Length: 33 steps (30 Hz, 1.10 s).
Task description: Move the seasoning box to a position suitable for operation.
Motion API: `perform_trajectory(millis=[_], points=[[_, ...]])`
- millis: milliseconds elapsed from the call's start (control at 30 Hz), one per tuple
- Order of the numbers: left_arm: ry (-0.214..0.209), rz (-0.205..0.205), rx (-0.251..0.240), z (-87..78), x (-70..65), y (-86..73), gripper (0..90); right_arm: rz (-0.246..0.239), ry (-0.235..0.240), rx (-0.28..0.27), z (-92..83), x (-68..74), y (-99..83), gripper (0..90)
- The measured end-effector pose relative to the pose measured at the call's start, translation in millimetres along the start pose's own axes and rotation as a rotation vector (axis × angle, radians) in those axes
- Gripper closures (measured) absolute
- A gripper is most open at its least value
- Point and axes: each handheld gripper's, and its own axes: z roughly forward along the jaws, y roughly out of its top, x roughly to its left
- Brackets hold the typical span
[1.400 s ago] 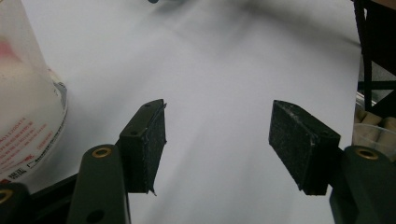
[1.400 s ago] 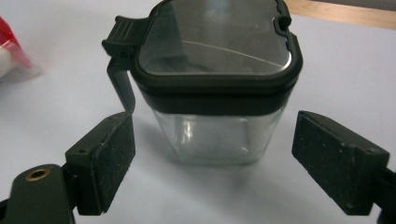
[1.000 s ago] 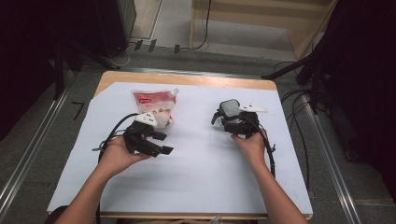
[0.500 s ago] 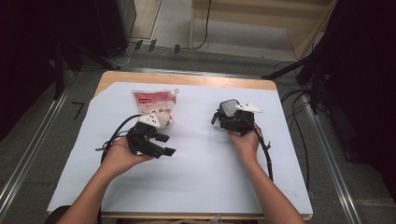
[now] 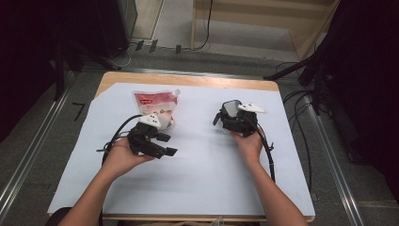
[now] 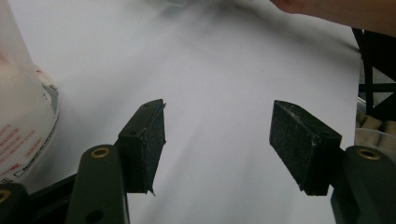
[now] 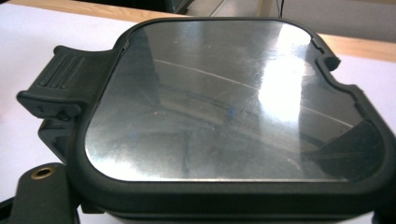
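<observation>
Looking down on a white sheet [image 5: 202, 179] spread over the wooden counter [image 5: 188, 79], with a bare strip of wood along the far edge. Plenty of open sheet through the middle and toward the near edge, between and in front of both hands. Tighter at the far left: a red-and-white spouted pouch [image 5: 154, 101] lying flat there, close to the sheet's far edge. Beyond the counter's right edge, loose cables on the floor; beyond the left edge, a metal rail.

Over to the left tool [image 5: 168, 145], cradled in the left hand [image 5: 123, 157], low over the sheet just on the near side of the pouch. From the left gripper view [image 6: 217, 140], jaws spread wide, with nothing between the pads but bare white sheet. Pouch [image 6: 23, 116] off to that view's left edge, blurred, clear of the jaws.

Now the right tool [image 5: 231, 117], gripped by the right hand [image 5: 248, 143], well apart from the left one and right of centre. Holding a black box [image 5: 231, 108] at its tip, tilted face-up toward the high camera. Up close in the right gripper view [image 7: 224, 102]: rounded corners, thick black rim, glossy scratched top panel throwing back a bright glare, and a ribbed latch tab [image 7: 70, 88] at one corner. Pads themselves hidden under the box.
</observation>
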Motion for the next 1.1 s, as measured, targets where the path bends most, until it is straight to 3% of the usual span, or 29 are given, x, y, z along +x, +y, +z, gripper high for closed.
perform_trajectory(millis=[400, 633, 933, 1100], points=[[-0.020, -0.008, -0.017, 0.6, 1.3, 0.7, 34.8, -0.041, 0.097, -0.007, -41.0, 19.6, 12.4, 15.6], [-0.015, -0.040, -0.034, 1.2, 3.9, 1.7, 36.5, -0.081, 0.148, 0.026, -60.7, 34.4, 3.8, 15.6], [-0.009, -0.028, -0.038, 1.0, 3.6, 1.0, 37.4, -0.136, 0.168, 0.054, -86.7, 44.1, -12.9, 15.6], [0.001, -0.008, -0.022, 2.8, 0.1, 0.7, 37.6, -0.125, 0.187, 0.057, -88.5, 49.9, -16.7, 15.6]])
